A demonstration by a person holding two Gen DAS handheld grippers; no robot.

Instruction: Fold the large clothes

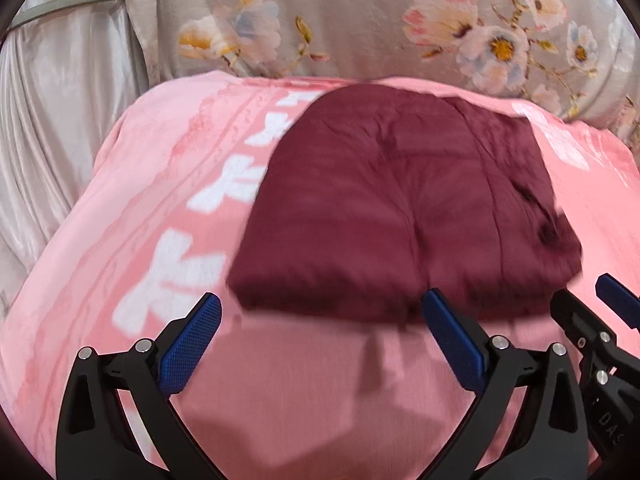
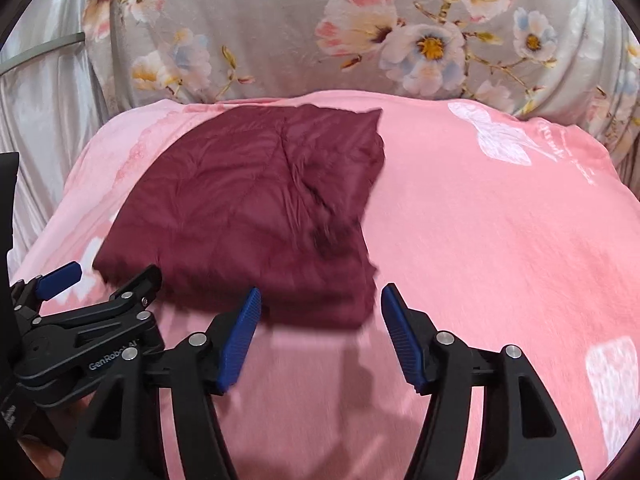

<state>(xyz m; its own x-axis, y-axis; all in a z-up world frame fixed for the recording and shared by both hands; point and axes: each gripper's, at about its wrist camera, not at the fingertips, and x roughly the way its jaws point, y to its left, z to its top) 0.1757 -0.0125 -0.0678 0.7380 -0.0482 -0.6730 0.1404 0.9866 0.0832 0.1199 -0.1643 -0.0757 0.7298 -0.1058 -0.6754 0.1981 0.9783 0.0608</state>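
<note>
The maroon garment [image 1: 404, 208] lies as a compact, layered rectangle on the pink blanket [image 1: 160, 184] of the bed, just beyond the fingertips of both grippers, its near folded edge right ahead of them. The left gripper [image 1: 322, 344] has its fingers spread wide with nothing between them, and the right gripper [image 2: 320, 336] likewise stands open and empty, clear of the cloth. Judging by the tidy bundle and both tools free of it, the folding looks essentially done, with at most a final smoothing left.
</note>
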